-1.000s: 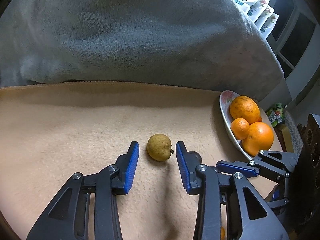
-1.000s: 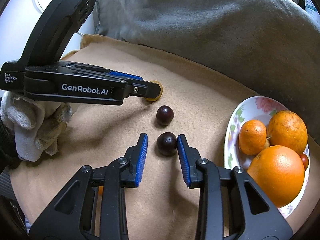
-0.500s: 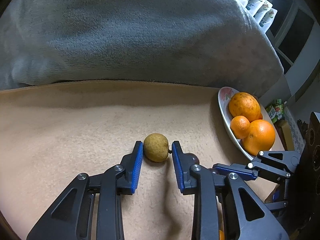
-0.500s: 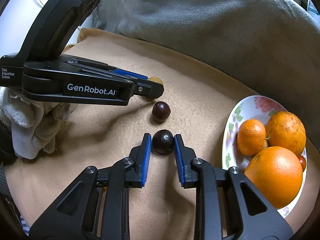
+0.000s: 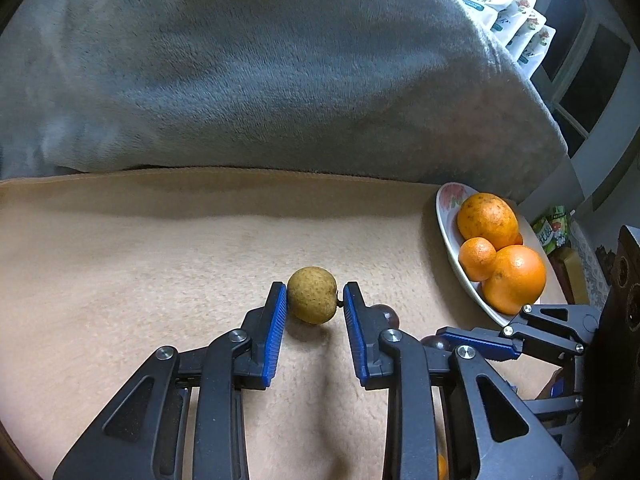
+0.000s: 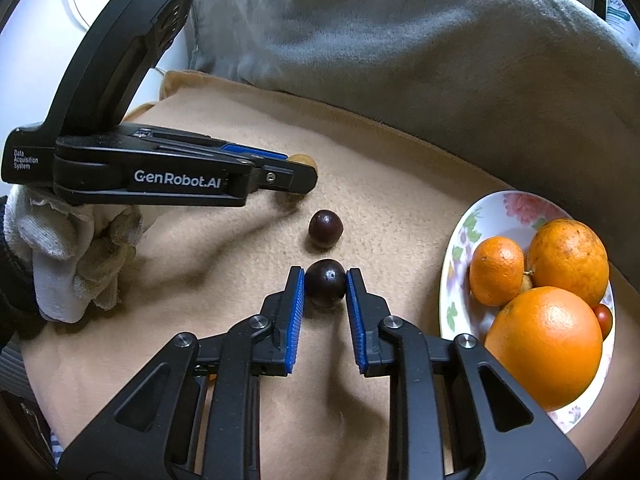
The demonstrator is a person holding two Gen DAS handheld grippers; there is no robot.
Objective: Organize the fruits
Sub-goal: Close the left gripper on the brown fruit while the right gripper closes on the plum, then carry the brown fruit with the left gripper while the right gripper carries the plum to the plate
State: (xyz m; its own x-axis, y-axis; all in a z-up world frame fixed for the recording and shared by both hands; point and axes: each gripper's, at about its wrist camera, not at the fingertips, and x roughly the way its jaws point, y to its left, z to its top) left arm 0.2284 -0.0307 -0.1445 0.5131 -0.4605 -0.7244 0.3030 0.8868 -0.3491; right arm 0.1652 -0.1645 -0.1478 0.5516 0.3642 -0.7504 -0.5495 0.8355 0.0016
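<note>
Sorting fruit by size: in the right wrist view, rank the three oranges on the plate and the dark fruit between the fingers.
1. Front orange, though nearest the camera.
2. Back orange.
3. Small orange.
4. Dark fruit.

A home: a tan blanket (image 5: pixel 160 264), a grey throw (image 5: pixel 260 72) at 12 o'clock, a flowered plate (image 6: pixel 516 208), snack pouches (image 5: pixel 508 12).

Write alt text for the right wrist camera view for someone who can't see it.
The right gripper is shut on a dark round fruit lying on a tan blanket. Another dark fruit lies just beyond, the left gripper holds a tan fruit, and a floral plate of oranges sits to the right.
</note>
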